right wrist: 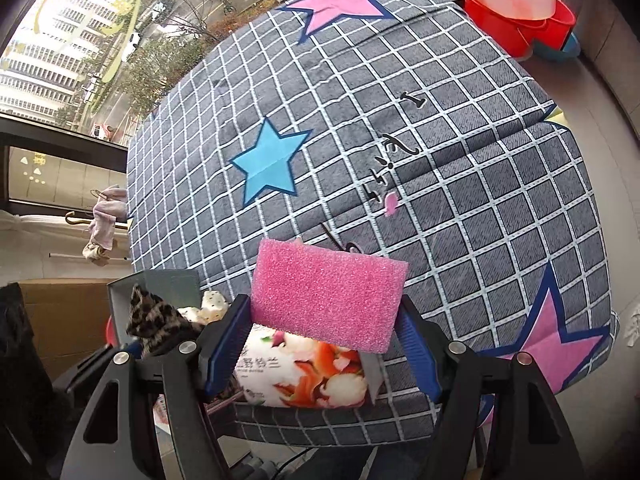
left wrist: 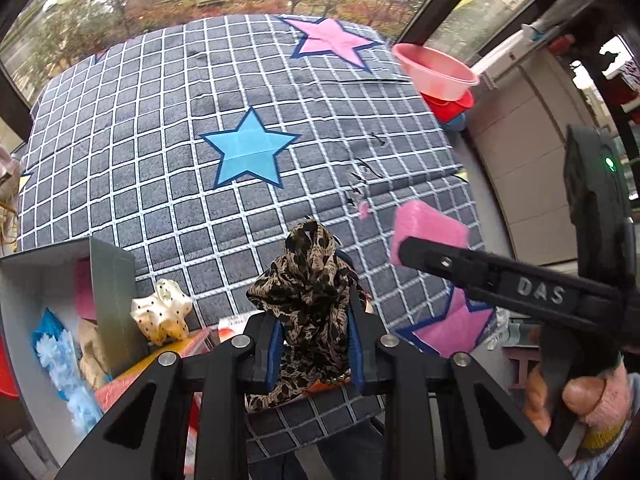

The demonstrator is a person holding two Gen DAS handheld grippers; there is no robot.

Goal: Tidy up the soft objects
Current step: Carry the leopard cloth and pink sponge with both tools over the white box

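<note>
My left gripper (left wrist: pixel 316 344) is shut on a leopard-print scarf (left wrist: pixel 310 300), which bunches up between the blue pads above the checked table cover (left wrist: pixel 160 168). My right gripper (right wrist: pixel 322 328) is shut on a pink sponge (right wrist: pixel 326 294), held by its two ends above the table's near edge. The same sponge (left wrist: pixel 428 234) and right gripper show at the right of the left wrist view. A grey box (left wrist: pixel 110 284) at the left holds a blue fluffy thing (left wrist: pixel 56 356) and pink items. A cream dotted cloth (left wrist: pixel 162 314) lies beside the box.
Stacked pink and red basins (right wrist: pixel 516 8) stand at the table's far right corner. A floral tissue pack (right wrist: pixel 308 376) lies at the near edge under the sponge. A hand (left wrist: pixel 580 400) in a knit sleeve holds the right gripper. Windows run behind the table.
</note>
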